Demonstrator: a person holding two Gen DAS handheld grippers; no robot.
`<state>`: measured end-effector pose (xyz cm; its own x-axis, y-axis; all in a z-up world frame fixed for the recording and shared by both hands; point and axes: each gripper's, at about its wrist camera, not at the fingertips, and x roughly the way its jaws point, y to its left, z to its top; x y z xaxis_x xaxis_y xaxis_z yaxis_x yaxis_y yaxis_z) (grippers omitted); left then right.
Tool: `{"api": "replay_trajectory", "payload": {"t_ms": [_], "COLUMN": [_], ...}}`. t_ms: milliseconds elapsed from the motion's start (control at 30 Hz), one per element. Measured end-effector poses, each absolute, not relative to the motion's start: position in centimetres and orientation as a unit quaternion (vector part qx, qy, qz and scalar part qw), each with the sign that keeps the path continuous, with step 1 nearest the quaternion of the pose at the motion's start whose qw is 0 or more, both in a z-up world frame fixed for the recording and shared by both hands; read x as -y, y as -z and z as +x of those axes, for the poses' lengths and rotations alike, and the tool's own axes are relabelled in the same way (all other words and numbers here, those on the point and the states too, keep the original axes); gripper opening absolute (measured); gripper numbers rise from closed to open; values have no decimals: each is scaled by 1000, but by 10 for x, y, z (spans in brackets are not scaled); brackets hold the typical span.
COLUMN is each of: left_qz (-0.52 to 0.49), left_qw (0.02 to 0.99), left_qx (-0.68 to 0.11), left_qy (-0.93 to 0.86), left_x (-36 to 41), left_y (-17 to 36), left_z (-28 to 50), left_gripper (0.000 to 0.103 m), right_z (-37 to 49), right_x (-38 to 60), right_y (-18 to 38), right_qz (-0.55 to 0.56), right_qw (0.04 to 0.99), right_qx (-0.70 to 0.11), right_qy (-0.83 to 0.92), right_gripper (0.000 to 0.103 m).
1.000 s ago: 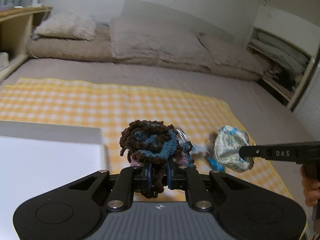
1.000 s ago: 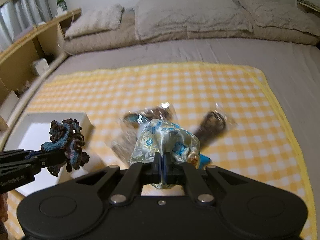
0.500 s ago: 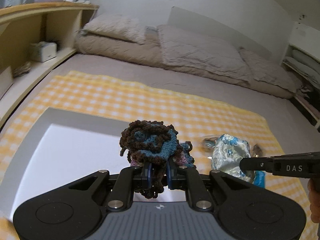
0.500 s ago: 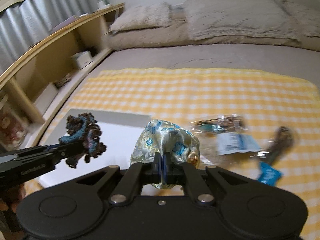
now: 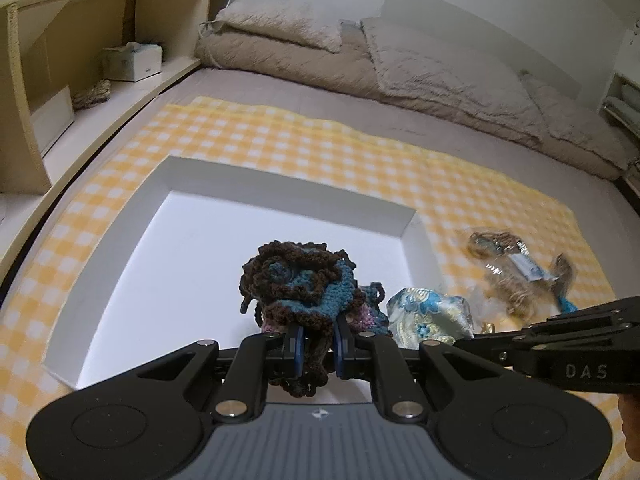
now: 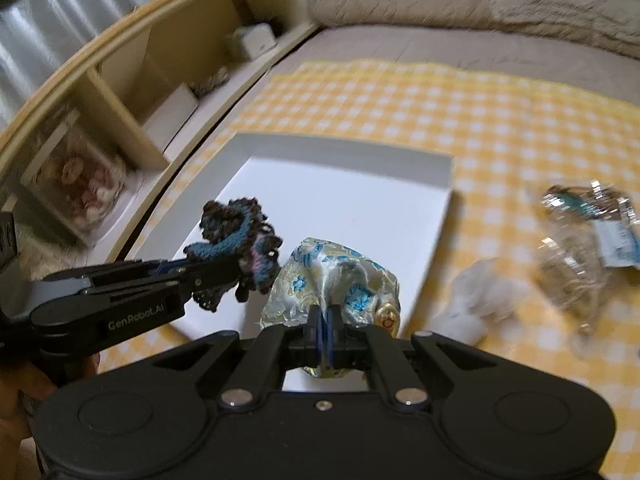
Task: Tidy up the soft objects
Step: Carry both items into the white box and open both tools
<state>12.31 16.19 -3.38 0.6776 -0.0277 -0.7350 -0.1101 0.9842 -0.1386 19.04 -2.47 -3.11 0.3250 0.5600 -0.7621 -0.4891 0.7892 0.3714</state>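
Holding one soft item apiece, both hand-held grippers hang above the white box (image 5: 120,240) that sits on the yellow checked cloth (image 5: 320,152) spread over the bed (image 5: 440,128). The left hand-held gripper (image 5: 316,344) is clenched on a crocheted brown and blue piece (image 5: 298,280), its blue-padded jaws pinching the yarn from both sides, with the piece above the white floor of the box in the left wrist view. The right hand-held gripper (image 6: 325,332) is clamped tight on a satin pouch with blue flowers (image 6: 332,280), which hangs over the box's near right corner, just beside the crocheted piece and apparently not touching it. The box looks empty in both views: nothing lies on the part of its floor that shows. By that judgement the sorting is at an early stage, with no item yet set down and two about to be. Out on the cloth to the right of the box, well apart from both grippers, lie clear plastic packets (image 6: 588,224) with tangled brownish contents and a small white soft thing (image 6: 468,308), blurred too much to name. These seem to be what remains once the two held items are released into the box.
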Motion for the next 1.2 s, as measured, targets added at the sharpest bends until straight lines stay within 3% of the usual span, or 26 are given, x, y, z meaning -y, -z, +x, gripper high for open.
{"api": "replay_trajectory", "payload": {"t_ms": [400, 533, 633, 700, 767, 900, 967, 1200], "left_qz": [-35, -34, -37, -45, -50, -51, -55, -53], "left_qw": [894, 890, 887, 884, 884, 886, 887, 893], "left_qx": [-447, -455, -460, -464, -465, -461, -459, -447], "left_qy": [-20, -16, -12, -8, -4, -5, -7, -18], "left_x": [-166, -164, -163, -163, -163, -160, -159, -158], "left_y": [56, 58, 58, 57, 56, 52, 50, 39], "left_z": [108, 107, 108, 108, 107, 103, 101, 97], "left_gripper": [16, 17, 21, 29, 46, 58, 70, 87], "right_z": [203, 199, 198, 198, 198, 197, 198, 194], "right_x": [17, 13, 15, 17, 18, 26, 28, 35], "right_y": [40, 41, 40, 38, 36, 31, 29, 23], "right_qz": [4, -3, -9, -8, -9, -11, -9, -15], "right_qw": [790, 790, 790, 790, 792, 798, 801, 809], "right_qx": [-508, -507, -507, -508, -508, -501, -498, -486], "right_qy": [-343, -344, -345, -343, -339, -334, -331, -330], "right_gripper": [6, 23, 25, 26, 29, 32, 34, 43]}}
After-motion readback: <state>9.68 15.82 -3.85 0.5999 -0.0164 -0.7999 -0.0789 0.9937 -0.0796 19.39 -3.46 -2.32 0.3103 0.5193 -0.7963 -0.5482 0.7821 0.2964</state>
